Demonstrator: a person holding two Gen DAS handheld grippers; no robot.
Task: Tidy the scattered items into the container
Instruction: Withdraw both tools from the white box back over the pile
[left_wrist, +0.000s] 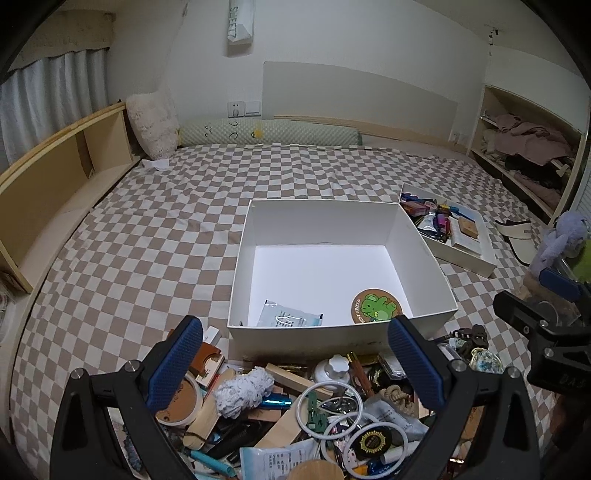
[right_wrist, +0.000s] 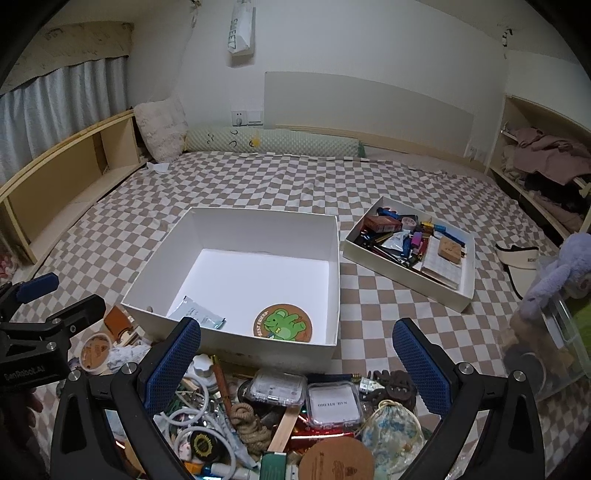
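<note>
Two grippers hang over a heap of small clutter on a checkered bedspread (left_wrist: 177, 206), each with its blue pads spread wide and nothing between them. The left gripper (left_wrist: 295, 354) fills the bottom of the left wrist view; beneath its released fingers lie a fluffy white bundle (left_wrist: 243, 391), white cable loops (left_wrist: 332, 402), wooden sticks and a cork disc. The right gripper (right_wrist: 297, 356) sits at the bottom of the right wrist view, likewise unclenched, above two clear plastic cases (right_wrist: 334, 404), a knot of rope (right_wrist: 247, 424), a patterned drawstring pouch (right_wrist: 391, 432) and another cork disc.

Just beyond the heap, at the centre of both views, stands the white box (left_wrist: 343, 218), open-topped and nearly bare inside. On its floor near the front wall lie a round coaster with a green cartoon animal (right_wrist: 282, 323) and a pale blue sachet (right_wrist: 195, 314), well apart from each other. The front wall of the box rises between the pile and the box floor.

To the right of the box, a shallow tray (right_wrist: 402, 271) is packed with pens, small packets and a notepad. Further right lie a white visor (right_wrist: 517, 266) and a purple plush toy (right_wrist: 565, 266) on a clear container. At the top of the frames a bolster and a pillow rest against the wall; shelves run along both sides.
</note>
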